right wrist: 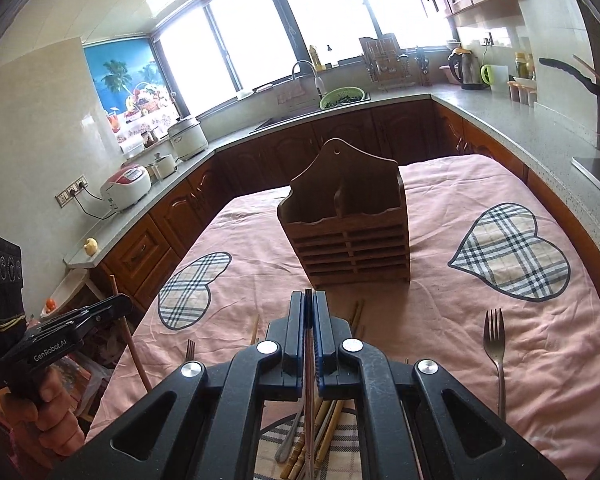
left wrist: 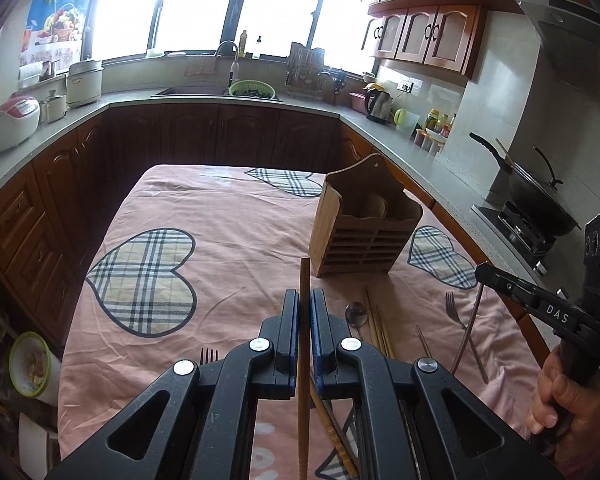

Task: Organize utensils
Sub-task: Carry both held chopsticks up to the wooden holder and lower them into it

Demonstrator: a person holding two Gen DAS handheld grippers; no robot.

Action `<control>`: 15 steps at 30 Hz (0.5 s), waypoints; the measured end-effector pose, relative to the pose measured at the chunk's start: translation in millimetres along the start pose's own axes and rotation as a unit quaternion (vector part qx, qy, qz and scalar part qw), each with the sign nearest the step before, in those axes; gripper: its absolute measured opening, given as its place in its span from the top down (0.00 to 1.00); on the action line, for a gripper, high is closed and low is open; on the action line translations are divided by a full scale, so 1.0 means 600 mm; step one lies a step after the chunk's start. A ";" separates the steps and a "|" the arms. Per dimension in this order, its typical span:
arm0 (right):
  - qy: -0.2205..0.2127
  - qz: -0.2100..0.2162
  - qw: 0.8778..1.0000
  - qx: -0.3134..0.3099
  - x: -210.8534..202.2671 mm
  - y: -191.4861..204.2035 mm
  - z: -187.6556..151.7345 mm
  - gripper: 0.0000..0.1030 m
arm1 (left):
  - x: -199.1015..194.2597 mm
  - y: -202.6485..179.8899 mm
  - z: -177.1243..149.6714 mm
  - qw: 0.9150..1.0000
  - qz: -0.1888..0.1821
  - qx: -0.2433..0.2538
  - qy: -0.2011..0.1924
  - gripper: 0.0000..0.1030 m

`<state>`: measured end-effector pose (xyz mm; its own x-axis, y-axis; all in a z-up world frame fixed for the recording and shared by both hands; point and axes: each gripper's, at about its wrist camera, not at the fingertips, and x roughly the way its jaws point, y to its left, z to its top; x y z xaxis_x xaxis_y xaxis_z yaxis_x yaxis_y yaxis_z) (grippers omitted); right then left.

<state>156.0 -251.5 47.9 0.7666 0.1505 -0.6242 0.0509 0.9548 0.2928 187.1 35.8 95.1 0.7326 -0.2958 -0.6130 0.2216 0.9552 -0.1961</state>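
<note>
Utensils: a wooden chopstick is pinched in the left gripper, and a thin metal piece is pinched in the right gripper, spoon or fork can't be told. Both are held up off the cloth.

Tool state: both sets of jaws are squeezed together on their sticks, no gap to be seen.

Rest of the pile: chopsticks and other cutlery are left under the grippers, a spoon and a fork lie near the front edge, and one fork lies off to the right.

Holder: the wooden caddy stands upright in the middle of the pink cloth, just beyond the pile. Two compartments are seen, split by a divider.

Step in hand: probably the carry to the holder.

How it's done well: each piece should be tipped upright over its slot first, chopstick in one side and metal in the other, then lowered before the jaws are let go.

Watch out: the caddy looks light, so a rim bump could shove or tip it.
</note>
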 end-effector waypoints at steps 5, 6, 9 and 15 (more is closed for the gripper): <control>-0.017 0.007 1.000 -0.003 -0.025 0.004 0.012 0.97 | -0.021 0.000 0.006 1.000 -0.005 0.000 -0.014 0.96; -0.021 0.009 1.000 -0.002 -0.028 0.004 0.016 0.97 | -0.023 0.000 0.008 1.000 -0.006 -0.001 -0.015 0.96; -0.033 0.010 0.999 -0.003 -0.037 0.002 0.028 0.96 | -0.026 -0.001 0.014 1.000 -0.005 0.000 -0.021 0.96; -0.063 0.006 0.998 -0.005 -0.049 -0.005 0.059 0.97 | -0.020 -0.006 0.033 0.999 -0.007 0.001 -0.032 0.96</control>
<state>156.0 -268.0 91.0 0.8418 0.1300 -0.5239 0.0341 0.9558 0.2919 189.9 36.0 118.3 0.7690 -0.3084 -0.5599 0.2334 0.9509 -0.2031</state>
